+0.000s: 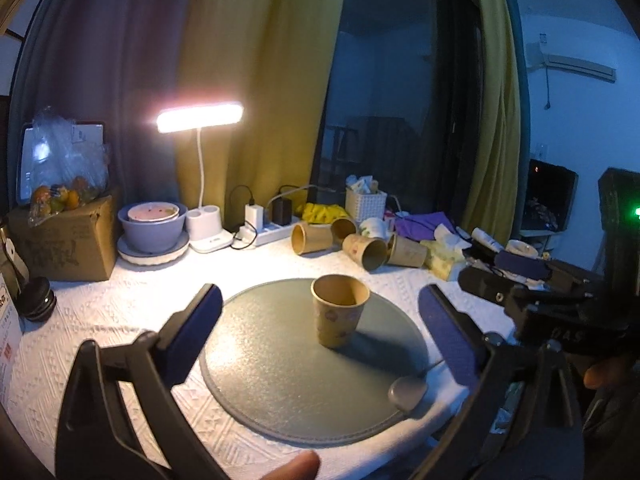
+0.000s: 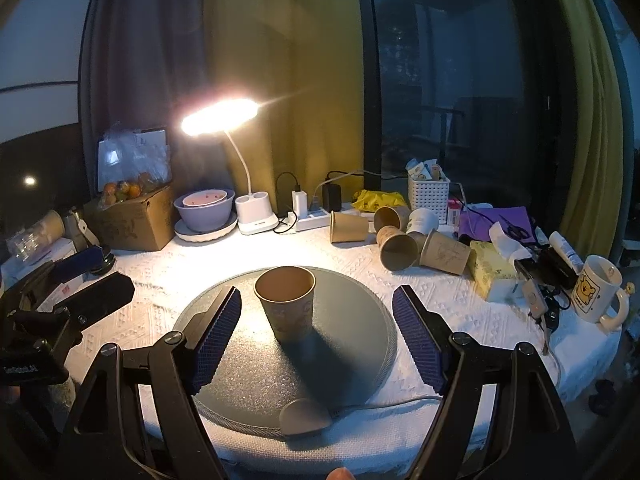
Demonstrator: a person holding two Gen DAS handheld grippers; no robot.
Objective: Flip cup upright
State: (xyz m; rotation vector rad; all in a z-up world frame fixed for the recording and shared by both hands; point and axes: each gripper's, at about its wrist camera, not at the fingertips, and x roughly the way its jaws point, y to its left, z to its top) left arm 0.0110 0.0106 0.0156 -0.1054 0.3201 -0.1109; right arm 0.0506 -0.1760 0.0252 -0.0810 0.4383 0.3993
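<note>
A brown paper cup stands upright, mouth up, on a round grey-green mat; it also shows in the right wrist view on the mat. My left gripper is open and empty, with the cup between and beyond its blue pads. My right gripper is open and empty, the cup just beyond its left pad and not touched. The right gripper's body shows at the right of the left wrist view, and the left gripper's body at the left of the right wrist view.
Several paper cups lie on their sides behind the mat. A lit desk lamp, stacked bowls, a power strip, a cardboard box, a white basket, a tissue pack and a mug crowd the table's back and right.
</note>
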